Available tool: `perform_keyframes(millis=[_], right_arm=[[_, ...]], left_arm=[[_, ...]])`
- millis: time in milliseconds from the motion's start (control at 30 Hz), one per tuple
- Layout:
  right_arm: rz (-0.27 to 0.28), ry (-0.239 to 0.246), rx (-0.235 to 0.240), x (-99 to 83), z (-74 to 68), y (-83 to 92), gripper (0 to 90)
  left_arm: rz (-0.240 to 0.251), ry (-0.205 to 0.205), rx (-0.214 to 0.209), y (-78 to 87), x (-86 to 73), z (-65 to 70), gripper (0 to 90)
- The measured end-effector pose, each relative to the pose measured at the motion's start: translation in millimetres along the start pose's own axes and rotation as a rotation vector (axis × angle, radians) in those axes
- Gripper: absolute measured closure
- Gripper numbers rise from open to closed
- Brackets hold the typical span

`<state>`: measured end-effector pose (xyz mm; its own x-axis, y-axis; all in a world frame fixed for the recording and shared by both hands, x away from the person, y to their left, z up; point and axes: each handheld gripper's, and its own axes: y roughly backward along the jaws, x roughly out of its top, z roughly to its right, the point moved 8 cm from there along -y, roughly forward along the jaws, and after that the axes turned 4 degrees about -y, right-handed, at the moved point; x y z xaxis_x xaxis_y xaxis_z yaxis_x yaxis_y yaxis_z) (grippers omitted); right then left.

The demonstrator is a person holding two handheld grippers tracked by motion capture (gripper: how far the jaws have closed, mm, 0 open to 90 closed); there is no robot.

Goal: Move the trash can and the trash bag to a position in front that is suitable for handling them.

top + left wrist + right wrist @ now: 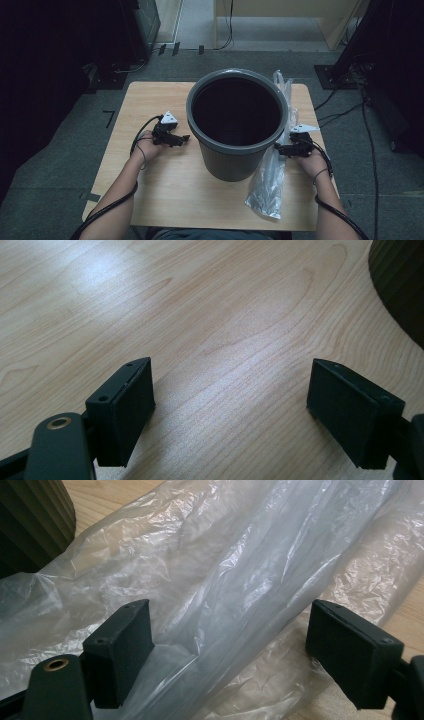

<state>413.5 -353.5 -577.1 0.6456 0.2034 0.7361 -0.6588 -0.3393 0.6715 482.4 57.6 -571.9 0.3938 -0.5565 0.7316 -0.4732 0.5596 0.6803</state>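
Bag: a clear plastic bag (pixel 270 177) lies crumpled on the table, stretched lengthwise along the bin's right side, from about 1 o'clock of the bin down to about 5 o'clock, near the table's front edge. In the right gripper view the bag (pixel 235 580) spreads across the wood in shiny folds, with a thick fold running between the jaws.

Right gripper: the right gripper (pixel 292 147) sits at about 4 o'clock of the bin, over the bag's middle stretch. Its jaws stand wide apart in the right gripper view (pixel 230 655); film lies between them, but the pads are not pressing on it, so nothing is gripped.

Bin: a dark grey ribbed bin (pixel 237 160) stands upright at the table's centre, mouth up, inside dark. The bag touches its right wall. A slice of the ribbed wall shows at 10 o'clock in the right gripper view (pixel 30 520).

Left gripper: the left gripper (pixel 172 137) is at about 9 o'clock of the bin, just beside its wall and pointing toward it. Jaws fully spread in the left gripper view (pixel 230 415), bare wood between them, nothing held.

Table: a light wooden table (pixel 165 200) carries the bin and the bag.
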Motion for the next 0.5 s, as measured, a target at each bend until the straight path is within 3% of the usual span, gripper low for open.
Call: perform_keyframes(millis=[333, 500], right_arm=[[0.001, -0.006, -0.003, 0.7, -0.3, -0.8, 19.0], [0.0, -0.005, -0.005, 0.9, -0.2, -1.0, 19.0]], left_arm=[[0.0, 0.011, 0.012, -0.8, 0.7, 0.2, 18.0], [0.007, 0.028, -0.003, -0.3, 1.1, -1.3, 18.0]])
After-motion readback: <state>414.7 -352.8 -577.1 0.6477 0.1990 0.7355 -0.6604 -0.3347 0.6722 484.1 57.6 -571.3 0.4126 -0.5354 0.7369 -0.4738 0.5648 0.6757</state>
